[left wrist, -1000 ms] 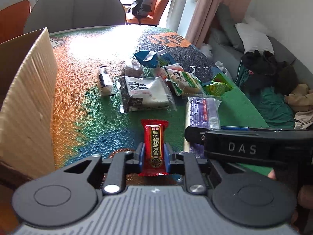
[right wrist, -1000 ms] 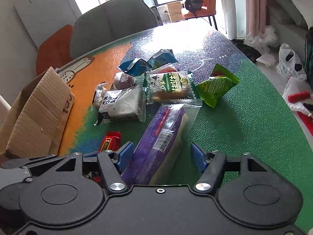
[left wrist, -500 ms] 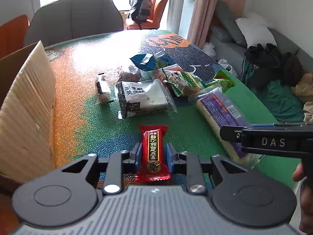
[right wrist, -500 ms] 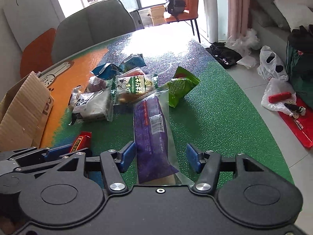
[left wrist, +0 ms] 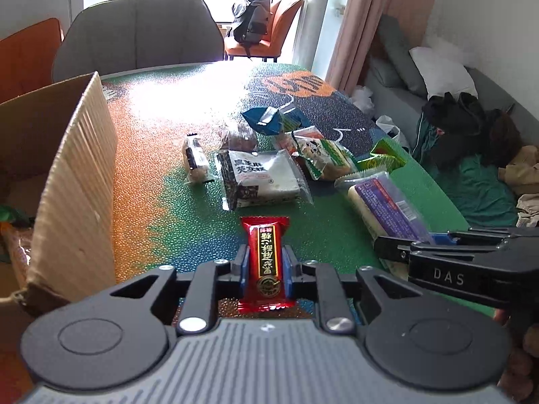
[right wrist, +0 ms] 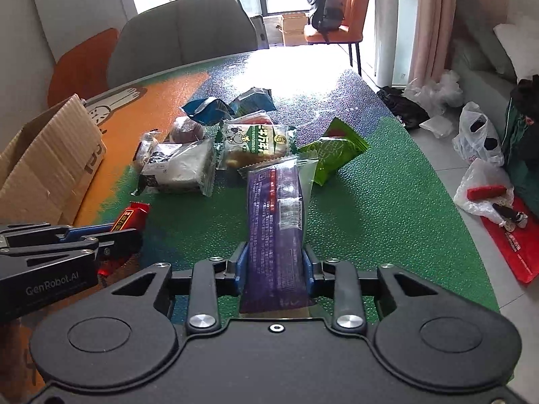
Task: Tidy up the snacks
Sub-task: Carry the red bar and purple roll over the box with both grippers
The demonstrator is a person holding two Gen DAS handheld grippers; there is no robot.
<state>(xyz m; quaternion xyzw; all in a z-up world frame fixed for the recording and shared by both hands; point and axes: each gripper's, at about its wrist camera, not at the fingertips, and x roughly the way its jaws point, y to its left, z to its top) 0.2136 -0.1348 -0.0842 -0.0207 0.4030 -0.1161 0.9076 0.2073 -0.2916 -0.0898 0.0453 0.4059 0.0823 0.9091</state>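
Observation:
My left gripper point(left wrist: 265, 262) is shut on a red snack bar point(left wrist: 266, 259) and holds it above the table, next to the open cardboard box point(left wrist: 67, 168) on its left. My right gripper point(right wrist: 274, 262) is shut on a long purple snack pack point(right wrist: 276, 222), lifted and pointing away. The red bar point(right wrist: 129, 219) and left gripper point(right wrist: 101, 235) show at the left of the right wrist view. The purple pack point(left wrist: 387, 202) and right gripper point(left wrist: 404, 245) show at the right of the left wrist view.
A pile of snacks lies mid-table: a white-black pack point(left wrist: 259, 178), a green-white pack point(right wrist: 259, 144), a bright green pack point(right wrist: 330, 155), blue packs point(left wrist: 273, 119), a small roll point(left wrist: 195, 158). Chairs point(left wrist: 134, 33) stand behind the table. The table edge point(right wrist: 465, 222) drops off at the right.
The right gripper has closed its jaws on the purple pack and lifted its near end. The left gripper has risen slightly with the red bar in it.

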